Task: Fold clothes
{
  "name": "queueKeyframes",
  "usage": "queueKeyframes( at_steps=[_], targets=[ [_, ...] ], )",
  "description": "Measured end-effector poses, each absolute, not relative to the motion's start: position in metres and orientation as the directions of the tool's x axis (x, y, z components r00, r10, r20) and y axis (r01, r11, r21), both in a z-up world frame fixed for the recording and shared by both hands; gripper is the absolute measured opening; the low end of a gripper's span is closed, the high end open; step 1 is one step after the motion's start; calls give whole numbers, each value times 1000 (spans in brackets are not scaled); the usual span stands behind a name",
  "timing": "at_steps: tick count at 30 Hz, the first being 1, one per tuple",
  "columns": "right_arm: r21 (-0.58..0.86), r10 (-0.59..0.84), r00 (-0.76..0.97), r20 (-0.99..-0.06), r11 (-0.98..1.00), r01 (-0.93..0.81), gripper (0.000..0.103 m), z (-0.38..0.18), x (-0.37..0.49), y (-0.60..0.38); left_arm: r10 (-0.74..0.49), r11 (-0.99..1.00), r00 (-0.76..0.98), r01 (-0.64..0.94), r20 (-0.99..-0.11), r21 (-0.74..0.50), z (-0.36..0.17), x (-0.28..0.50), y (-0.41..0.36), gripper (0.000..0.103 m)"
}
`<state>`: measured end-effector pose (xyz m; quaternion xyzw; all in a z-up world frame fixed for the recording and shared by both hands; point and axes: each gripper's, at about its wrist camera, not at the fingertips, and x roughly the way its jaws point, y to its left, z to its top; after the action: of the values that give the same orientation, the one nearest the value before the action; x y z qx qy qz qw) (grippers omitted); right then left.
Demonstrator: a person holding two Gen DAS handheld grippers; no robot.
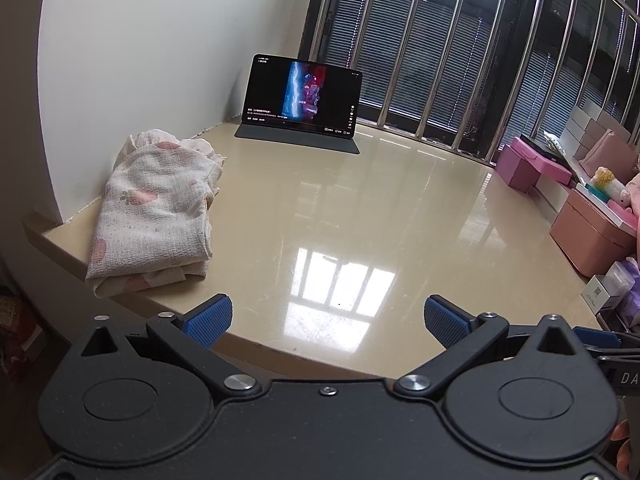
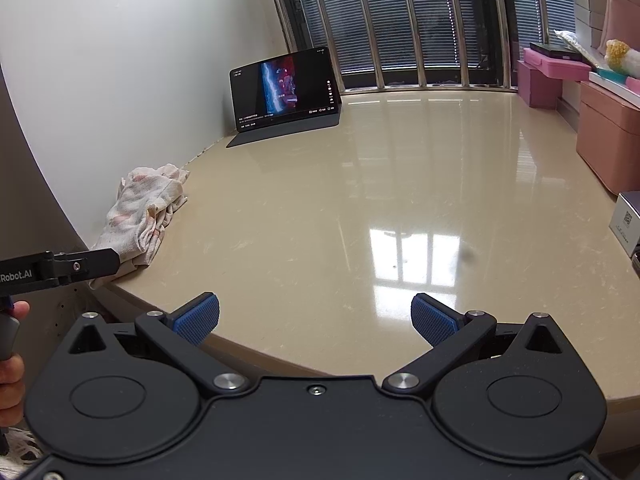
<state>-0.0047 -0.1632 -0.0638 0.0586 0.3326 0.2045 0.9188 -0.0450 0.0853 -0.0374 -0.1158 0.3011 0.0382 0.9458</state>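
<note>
Both my left tongs (image 1: 328, 322) and right tongs (image 2: 315, 318) gape wide, holding nothing, over the worktop (image 1: 360, 208) edge. The folded cloth (image 1: 154, 208) lies at its left, against the wall (image 1: 160, 40).

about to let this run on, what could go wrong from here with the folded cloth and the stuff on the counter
1. The folded strawberry-print cloth lies at the counter's near-left corner, its lower end at the edge; a nudge could tip it off.
2. The propped tablet stands just behind it, so a wide sweep might knock it over.
3. Both the left gripper and right gripper are open and empty, and a careless grab could undo the fold.
</note>
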Motion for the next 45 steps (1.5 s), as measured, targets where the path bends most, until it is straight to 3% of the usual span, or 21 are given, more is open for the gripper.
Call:
queueKeyframes(
  at_steps=[45],
  targets=[
    [248,417,705,-573,909,-336,103,-60,-8,-169,8,979,808,-128,-590,-162,-38,-45,79,103]
  ],
)
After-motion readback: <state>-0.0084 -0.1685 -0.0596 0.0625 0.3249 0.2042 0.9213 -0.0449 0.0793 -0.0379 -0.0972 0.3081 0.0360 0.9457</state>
